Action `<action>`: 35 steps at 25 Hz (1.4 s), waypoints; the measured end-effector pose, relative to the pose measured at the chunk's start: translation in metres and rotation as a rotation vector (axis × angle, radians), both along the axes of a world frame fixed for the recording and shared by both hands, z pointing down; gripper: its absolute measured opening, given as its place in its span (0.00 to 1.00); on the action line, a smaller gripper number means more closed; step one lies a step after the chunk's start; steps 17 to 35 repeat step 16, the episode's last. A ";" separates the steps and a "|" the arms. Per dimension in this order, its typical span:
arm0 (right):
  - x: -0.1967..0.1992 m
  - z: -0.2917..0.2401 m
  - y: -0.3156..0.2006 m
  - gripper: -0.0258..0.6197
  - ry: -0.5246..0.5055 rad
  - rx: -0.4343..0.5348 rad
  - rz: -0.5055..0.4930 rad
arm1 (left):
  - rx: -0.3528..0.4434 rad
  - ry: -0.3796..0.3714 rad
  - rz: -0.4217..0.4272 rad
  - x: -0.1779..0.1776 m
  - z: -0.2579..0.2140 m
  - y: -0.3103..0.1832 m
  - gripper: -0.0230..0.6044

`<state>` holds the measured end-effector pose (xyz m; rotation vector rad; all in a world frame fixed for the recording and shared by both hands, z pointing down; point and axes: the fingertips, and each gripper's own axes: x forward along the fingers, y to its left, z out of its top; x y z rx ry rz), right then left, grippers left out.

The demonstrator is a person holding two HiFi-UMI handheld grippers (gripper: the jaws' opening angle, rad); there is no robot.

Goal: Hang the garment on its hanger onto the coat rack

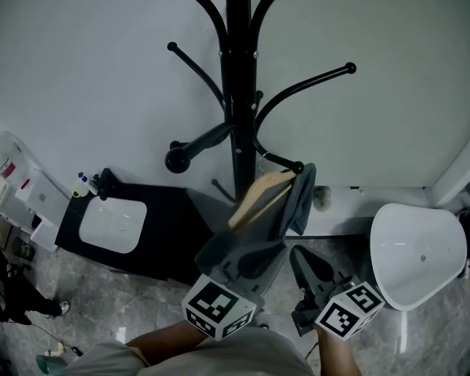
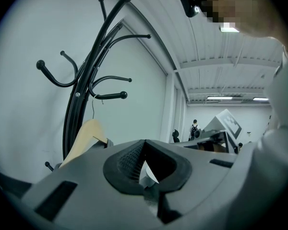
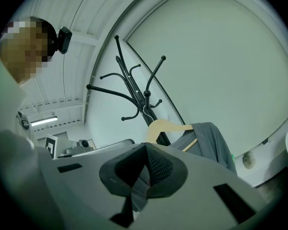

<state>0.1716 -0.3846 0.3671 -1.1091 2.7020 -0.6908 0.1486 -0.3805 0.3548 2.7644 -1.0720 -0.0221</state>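
A black coat rack [image 1: 236, 92] stands against the pale wall. A wooden hanger [image 1: 258, 197] with a grey garment [image 1: 300, 198] hangs by its wire hook from a low peg [image 1: 286, 161]. My left gripper [image 1: 247, 251] sits just below the hanger, jaws shut, and I see nothing held. In the left gripper view the hanger [image 2: 89, 134] lies left of and beyond the left gripper [image 2: 144, 143]. My right gripper [image 1: 296, 253] is under the garment's hem, shut and holding nothing. In its own view the right gripper [image 3: 146, 147] points at the garment [image 3: 209, 143] and the hanger [image 3: 165, 126].
A white tub-like object [image 1: 419, 253] stands at the right on the marble floor. A black stand carrying a white tray [image 1: 113, 225] is left of the rack's foot. White shelving [image 1: 16, 182] fills the far left. A person [image 2: 195, 128] stands far off in the hall.
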 end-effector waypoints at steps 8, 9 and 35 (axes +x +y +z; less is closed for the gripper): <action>-0.002 0.001 0.001 0.06 0.000 -0.003 -0.010 | 0.005 -0.009 0.002 0.001 -0.001 0.003 0.04; -0.003 0.001 0.001 0.06 -0.001 -0.003 -0.012 | 0.005 -0.010 0.000 0.000 0.000 0.004 0.04; -0.011 0.000 -0.001 0.06 0.001 -0.004 -0.024 | 0.007 -0.009 -0.011 -0.006 -0.002 0.003 0.04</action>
